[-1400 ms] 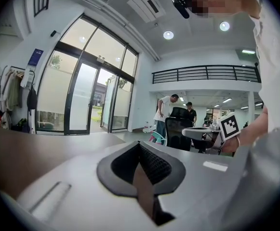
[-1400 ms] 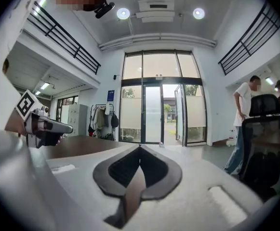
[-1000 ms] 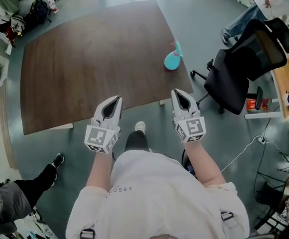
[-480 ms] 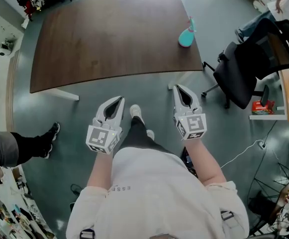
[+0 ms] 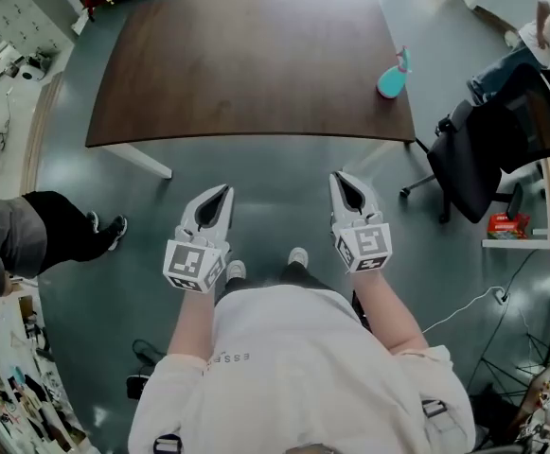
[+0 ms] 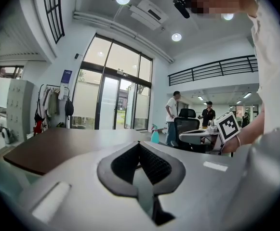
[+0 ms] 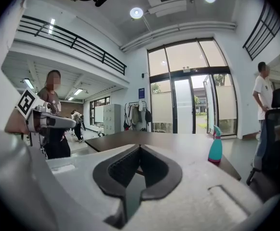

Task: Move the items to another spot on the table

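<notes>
Worktop: dark brown, curved near edge, bare apart from one item.
Spray bottle: teal, upright, at the worktop's right edge, toward the near right corner.
Left gripper: white, with a marker cube at its rear; held over the floor, short of the worktop's near edge; jaws pressed together, nothing between them.
Right gripper: same build, level with the left, also clear of the near edge; jaws pressed together, nothing between them.
Office chair: black, on the floor beyond the worktop's right edge.
Bystander: dark trousers, beyond the near left corner.
</notes>
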